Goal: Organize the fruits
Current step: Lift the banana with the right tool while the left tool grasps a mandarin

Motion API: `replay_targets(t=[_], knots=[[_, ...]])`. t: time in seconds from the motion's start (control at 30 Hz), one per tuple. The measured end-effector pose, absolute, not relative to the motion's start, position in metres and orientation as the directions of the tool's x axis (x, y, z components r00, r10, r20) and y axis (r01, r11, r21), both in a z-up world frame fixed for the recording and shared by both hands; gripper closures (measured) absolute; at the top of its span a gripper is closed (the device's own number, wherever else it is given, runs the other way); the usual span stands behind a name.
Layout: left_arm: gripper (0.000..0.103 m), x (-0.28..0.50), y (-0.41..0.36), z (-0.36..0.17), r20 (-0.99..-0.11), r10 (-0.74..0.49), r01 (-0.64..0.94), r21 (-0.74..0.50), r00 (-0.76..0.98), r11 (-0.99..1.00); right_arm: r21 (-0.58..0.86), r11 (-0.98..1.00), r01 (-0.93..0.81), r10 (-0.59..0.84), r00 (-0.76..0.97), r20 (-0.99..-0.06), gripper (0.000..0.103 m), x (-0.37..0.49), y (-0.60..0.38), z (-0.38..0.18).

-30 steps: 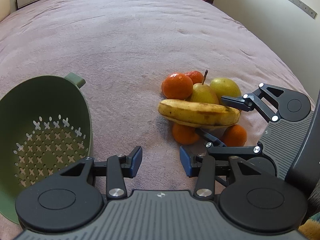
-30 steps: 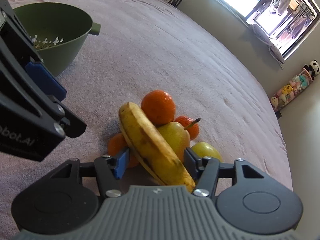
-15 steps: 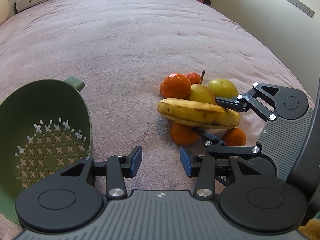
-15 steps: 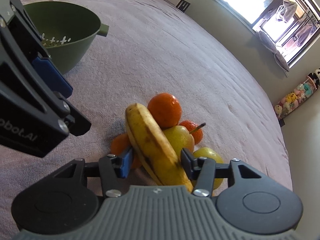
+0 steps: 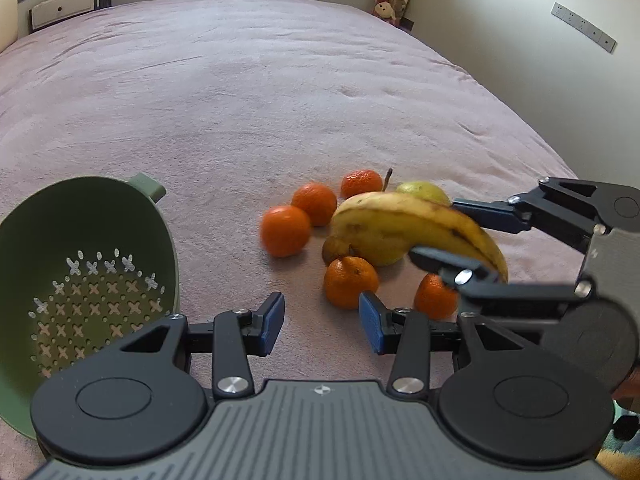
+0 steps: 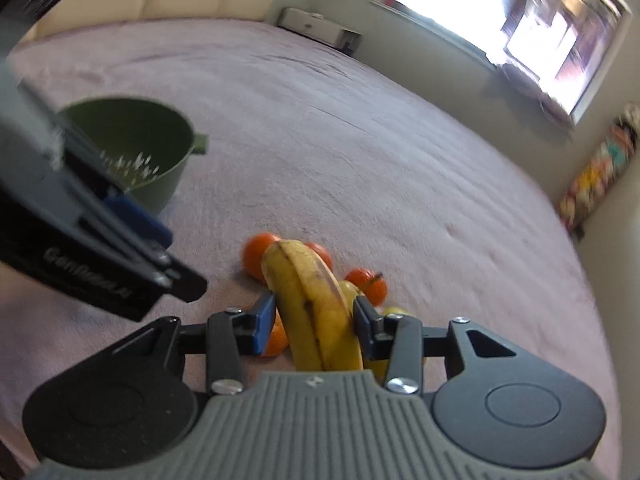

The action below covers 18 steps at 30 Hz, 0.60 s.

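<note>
Jaws of right gripper (image 6: 314,322) closing on the banana (image 6: 316,304), pads on both its sides, banana raised over the fruit pile. Left gripper (image 5: 321,322) jaws partly apart, nothing between them, near side of the pile. Oranges (image 5: 285,230), pear (image 5: 424,191) on pink blanket (image 5: 240,100). Green colander (image 5: 86,264) well left of the pile, tilted.

Open blanket (image 5: 280,100) btwn colander (image 5: 80,240) & oranges (image 5: 285,230) (fruit clustered right).
</note>
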<state>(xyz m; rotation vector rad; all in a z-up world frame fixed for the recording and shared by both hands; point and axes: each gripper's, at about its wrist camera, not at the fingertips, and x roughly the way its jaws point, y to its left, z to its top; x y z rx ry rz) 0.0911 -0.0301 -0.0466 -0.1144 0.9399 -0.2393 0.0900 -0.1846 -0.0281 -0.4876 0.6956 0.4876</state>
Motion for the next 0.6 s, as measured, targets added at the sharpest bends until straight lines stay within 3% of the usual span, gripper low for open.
replay_targets(t=[0.2,0.37,0.47,0.6], knots=[[0.052,0.089,-0.046,-0.050,-0.791,-0.277,0.212,-0.189,0.545,0.959,0.110,0.940,-0.322,0.294,0.608,-0.737,0.064,0.116,-0.251,-0.020],[0.052,0.087,-0.064,-0.056,-0.796,-0.314,0.274,-0.193,0.517,0.942,0.216,0.968,-0.131,0.252,0.546,-0.799,0.066,0.118,-0.281,-0.043],[0.052,0.089,-0.075,-0.060,-0.803,-0.324,0.295,-0.193,0.501,0.936,0.347,0.938,-0.007,0.302,0.509,-0.806,0.066,0.122,-0.309,-0.055],[0.052,0.093,-0.086,-0.066,-0.806,-0.343,0.321,-0.202,0.481,0.925,0.354,0.935,0.011,0.301,0.500,-0.812,0.063,0.124,-0.315,-0.057]])
